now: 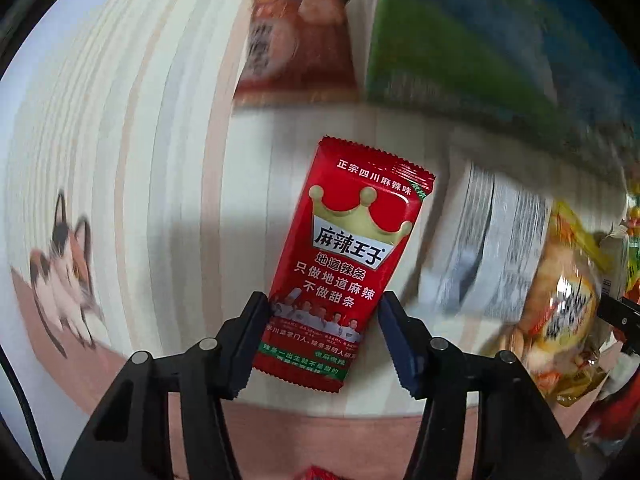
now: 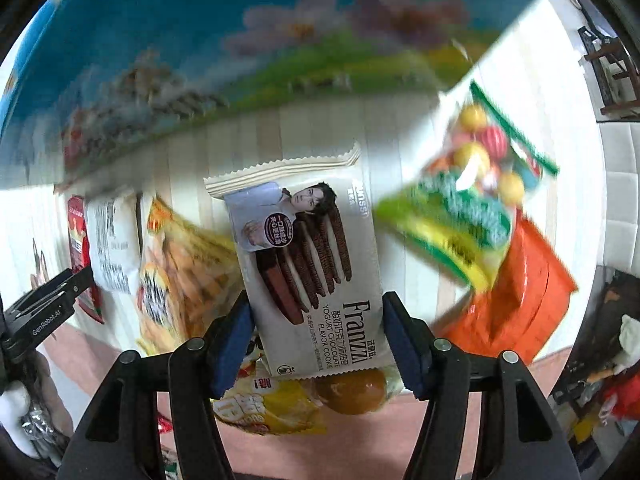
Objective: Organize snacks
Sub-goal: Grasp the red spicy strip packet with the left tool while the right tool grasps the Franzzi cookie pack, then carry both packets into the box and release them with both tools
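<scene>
Our left gripper (image 1: 324, 336) clamps the lower part of a red 麻辣王子 spicy-strip packet (image 1: 348, 256), held above the striped tablecloth (image 1: 160, 120). Our right gripper (image 2: 318, 334) grips a beige Franzzi packet (image 2: 316, 276) reading "YOGURT CHOCOLATE FLAVOR COOKIE", with an orange pouch (image 2: 524, 292) and a blurred green candy bag (image 2: 468, 196) to its right.

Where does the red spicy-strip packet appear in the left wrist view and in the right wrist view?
Left wrist view: the red packet is at the centre, between the left gripper fingers.
Right wrist view: the same packet is at the far left edge, small, partly hidden.
Shared landmark: the white packet beside it.
</scene>
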The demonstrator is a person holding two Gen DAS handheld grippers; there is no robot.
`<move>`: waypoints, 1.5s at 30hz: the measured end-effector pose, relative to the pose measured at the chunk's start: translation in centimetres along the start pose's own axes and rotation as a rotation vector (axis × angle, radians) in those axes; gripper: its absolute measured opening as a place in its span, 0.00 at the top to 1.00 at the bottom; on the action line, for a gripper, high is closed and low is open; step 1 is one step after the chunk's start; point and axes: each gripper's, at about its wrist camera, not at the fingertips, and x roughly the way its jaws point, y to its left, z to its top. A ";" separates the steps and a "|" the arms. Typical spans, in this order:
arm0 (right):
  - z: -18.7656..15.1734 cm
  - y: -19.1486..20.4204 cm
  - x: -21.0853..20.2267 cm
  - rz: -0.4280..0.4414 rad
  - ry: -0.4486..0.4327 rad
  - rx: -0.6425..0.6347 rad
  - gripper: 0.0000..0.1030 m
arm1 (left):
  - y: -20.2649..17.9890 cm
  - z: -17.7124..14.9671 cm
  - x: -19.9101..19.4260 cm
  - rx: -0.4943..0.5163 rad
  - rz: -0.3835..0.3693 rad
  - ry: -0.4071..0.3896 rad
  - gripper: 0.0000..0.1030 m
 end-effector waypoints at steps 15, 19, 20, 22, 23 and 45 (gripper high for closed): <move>-0.9 -2.2 2.9 0.037 0.066 0.051 0.35 | 2.0 -2.8 1.7 -0.045 -0.054 0.028 0.44; -1.6 -0.8 3.4 0.020 0.034 0.041 0.37 | 1.8 -3.9 0.6 -0.049 -0.051 -0.001 0.50; -2.2 -0.5 3.5 0.022 0.027 0.041 0.37 | 1.8 -4.1 0.6 -0.050 -0.048 -0.004 0.50; -2.9 -0.2 3.1 0.026 0.017 0.041 0.37 | 1.5 -4.6 0.1 -0.057 -0.044 -0.012 0.52; -3.2 -0.2 3.0 0.031 0.012 0.040 0.37 | 1.5 -4.8 -0.3 -0.058 -0.044 -0.014 0.53; -7.9 0.1 -6.7 0.234 -0.090 0.018 0.38 | 0.6 -11.2 -14.5 0.000 -0.207 -0.173 0.56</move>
